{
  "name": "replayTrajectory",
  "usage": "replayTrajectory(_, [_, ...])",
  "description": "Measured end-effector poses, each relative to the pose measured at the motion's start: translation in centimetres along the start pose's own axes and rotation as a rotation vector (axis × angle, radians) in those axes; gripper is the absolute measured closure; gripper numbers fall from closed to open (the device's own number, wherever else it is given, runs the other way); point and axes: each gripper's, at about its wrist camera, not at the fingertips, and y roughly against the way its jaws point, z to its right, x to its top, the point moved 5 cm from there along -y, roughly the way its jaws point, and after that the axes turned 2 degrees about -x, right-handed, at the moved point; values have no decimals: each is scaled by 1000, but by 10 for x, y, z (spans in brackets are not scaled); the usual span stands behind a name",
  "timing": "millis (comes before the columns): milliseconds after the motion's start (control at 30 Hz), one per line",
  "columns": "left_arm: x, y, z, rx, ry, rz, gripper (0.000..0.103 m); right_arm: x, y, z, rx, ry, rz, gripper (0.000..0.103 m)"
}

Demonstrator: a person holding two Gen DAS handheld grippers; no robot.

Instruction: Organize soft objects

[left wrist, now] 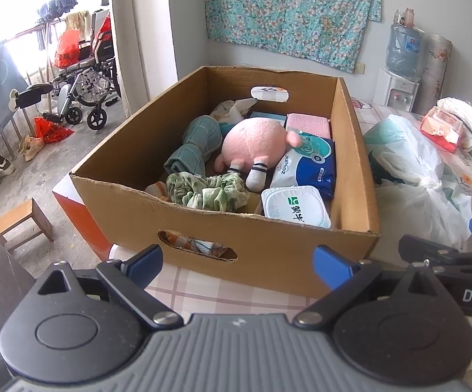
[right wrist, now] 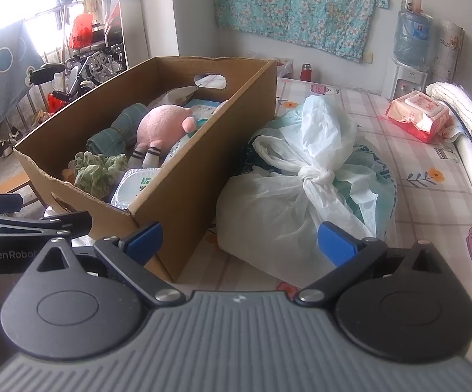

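The cardboard box (left wrist: 268, 258) is open on top, reachable from above; its near wall blocks a level approach. The knotted plastic bag (right wrist: 304, 176) lies just beside its right wall, crowding that side.

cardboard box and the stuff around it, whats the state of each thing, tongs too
cardboard box: open-topped, upright, nearly full
pink plush toy: lying in the box, feet toward the camera
green scrunchie: in the box, by the near wall
white plastic bag: knotted shut, on the table beside the box
left tongs: open, empty
right tongs: open, empty
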Motion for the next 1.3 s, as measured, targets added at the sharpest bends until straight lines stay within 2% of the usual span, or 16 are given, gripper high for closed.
replayTrajectory(1300, [-1, -4, 0, 10, 27, -17, 5, 3, -3, -4, 7, 15, -15, 1])
